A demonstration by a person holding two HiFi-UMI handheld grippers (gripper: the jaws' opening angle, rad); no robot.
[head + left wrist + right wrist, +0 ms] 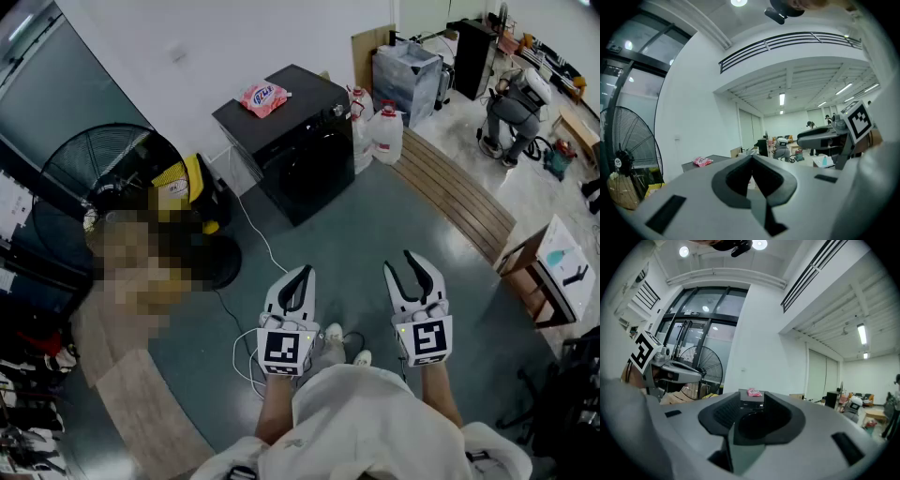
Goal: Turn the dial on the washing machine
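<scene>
Standing well back from the black washing machine [298,155] against the wall, I hold both tools level. My left hand-held gripper [303,272] is pressed together and empty; my right hand-held gripper [400,262] stands slightly parted, also empty. The dial, presumably on the strip along the machine's top front edge, is too small to pick out. I judge I must walk up, square one gripper to the knob, pinch it and twist cleanly. The pink packet [264,97] on top bears blue lettering, unreadable from here.
</scene>
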